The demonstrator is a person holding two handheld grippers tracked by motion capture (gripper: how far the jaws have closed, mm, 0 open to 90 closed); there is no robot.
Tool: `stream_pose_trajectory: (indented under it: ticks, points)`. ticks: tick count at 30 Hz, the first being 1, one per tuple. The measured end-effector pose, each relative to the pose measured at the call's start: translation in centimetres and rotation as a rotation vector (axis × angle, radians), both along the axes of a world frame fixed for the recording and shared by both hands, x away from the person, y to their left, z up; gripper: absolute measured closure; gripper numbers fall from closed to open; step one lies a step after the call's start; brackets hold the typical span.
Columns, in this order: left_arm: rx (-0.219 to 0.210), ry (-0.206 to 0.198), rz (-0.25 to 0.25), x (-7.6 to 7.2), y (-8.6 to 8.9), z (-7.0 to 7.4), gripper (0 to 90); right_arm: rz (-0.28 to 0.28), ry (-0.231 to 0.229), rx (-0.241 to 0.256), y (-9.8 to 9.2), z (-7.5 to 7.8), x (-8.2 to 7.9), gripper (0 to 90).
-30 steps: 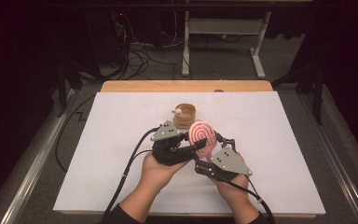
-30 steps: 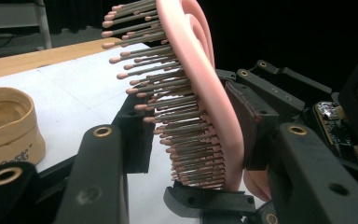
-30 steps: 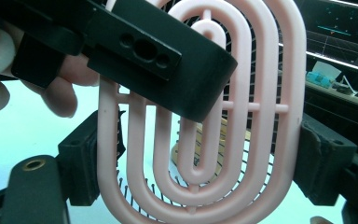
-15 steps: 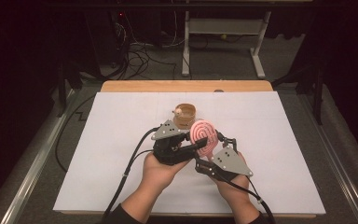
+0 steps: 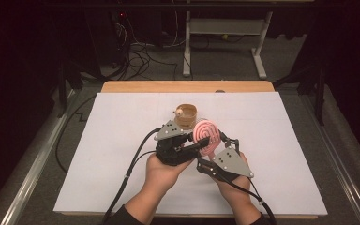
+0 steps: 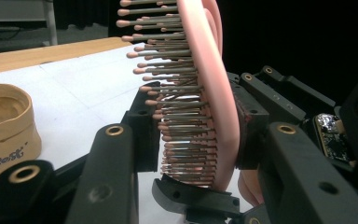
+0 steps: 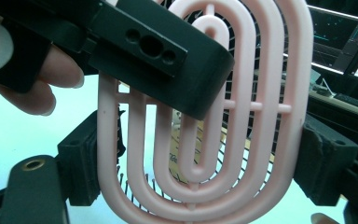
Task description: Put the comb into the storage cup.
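Hands meet near the middle of the white surface (image 5: 122, 154), and we have both tongs on one pink hairbrush (image 5: 206, 136), which stands lifted above the sheet. Our left tongs (image 5: 201, 145) reach in from the left and are clenched on the brush head across its thickness: in the left gripper view we see one jaw at the bristle side and the other against the pink back (image 6: 214, 93). Our right tongs (image 5: 215, 143) come in from the right, and in the right gripper view their pads sit against the two long edges of the oval, ribbed head (image 7: 265, 107), so they grasp it as well. A left-hand jaw crosses the upper part of the head there, with fingers (image 7: 51, 79) behind it. Just beyond the brush, on the far side, stands a small tan fabric basket (image 5: 186, 115), and a wooden board (image 5: 187, 86) lines the far edge.
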State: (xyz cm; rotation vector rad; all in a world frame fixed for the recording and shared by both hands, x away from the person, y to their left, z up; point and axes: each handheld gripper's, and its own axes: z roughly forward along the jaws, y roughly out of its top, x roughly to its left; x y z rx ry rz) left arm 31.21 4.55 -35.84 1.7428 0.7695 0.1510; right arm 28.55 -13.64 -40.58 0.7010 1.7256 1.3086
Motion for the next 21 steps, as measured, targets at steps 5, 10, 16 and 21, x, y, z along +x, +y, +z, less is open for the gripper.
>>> stream_pose_trajectory:
  ticks: [5,10,16,21]
  points:
    - [-0.008,-0.001,0.000,0.00,0.02,0.02,60.8,-0.005,0.006,0.013,0.05,-0.01,-0.02,18.9]
    - [-0.010,-0.010,0.004,0.00,0.09,0.06,62.3,-0.003,0.007,0.017,0.08,0.06,-0.02,18.6]
    - [-0.014,-0.010,0.005,0.04,0.31,-0.05,62.4,0.015,0.021,0.020,0.10,0.01,0.09,18.4]
    - [-0.009,-0.018,0.009,0.00,0.43,0.01,62.5,0.028,0.023,0.018,0.13,0.01,0.13,18.1]
